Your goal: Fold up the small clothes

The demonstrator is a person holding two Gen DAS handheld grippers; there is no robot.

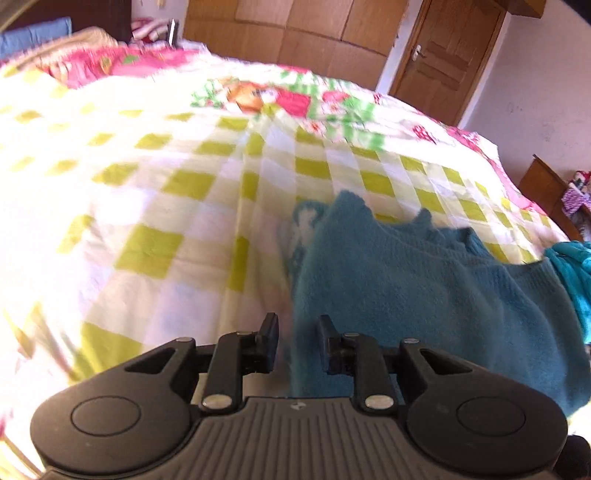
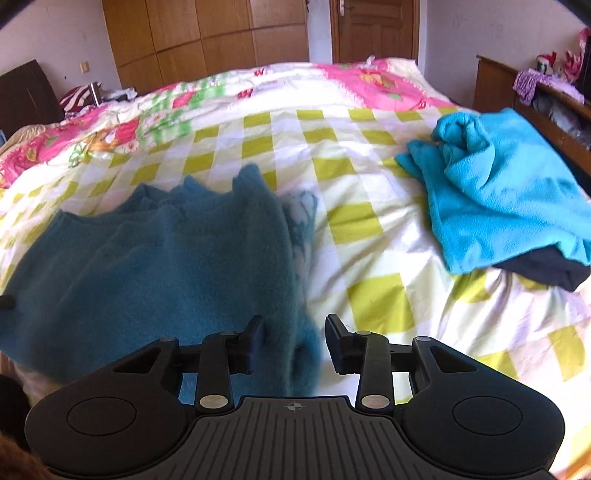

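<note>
A small dark teal knit sweater (image 1: 417, 280) lies on the checked bedspread (image 1: 177, 184); it also shows in the right wrist view (image 2: 155, 266). My left gripper (image 1: 297, 332) is open, its jaws astride the sweater's left edge. My right gripper (image 2: 295, 334) is open, its jaws astride the sweater's right lower corner. A white-patterned part of the sweater (image 2: 301, 218) peeks out along its right side. The image is blurred around the sweater.
A bright turquoise fleece garment (image 2: 502, 188) lies bunched on the bed to the right, over a dark navy cloth (image 2: 550, 269). A wooden shelf (image 2: 535, 99) stands beyond the bed's right side. Wardrobe and door (image 2: 373, 29) stand at the back.
</note>
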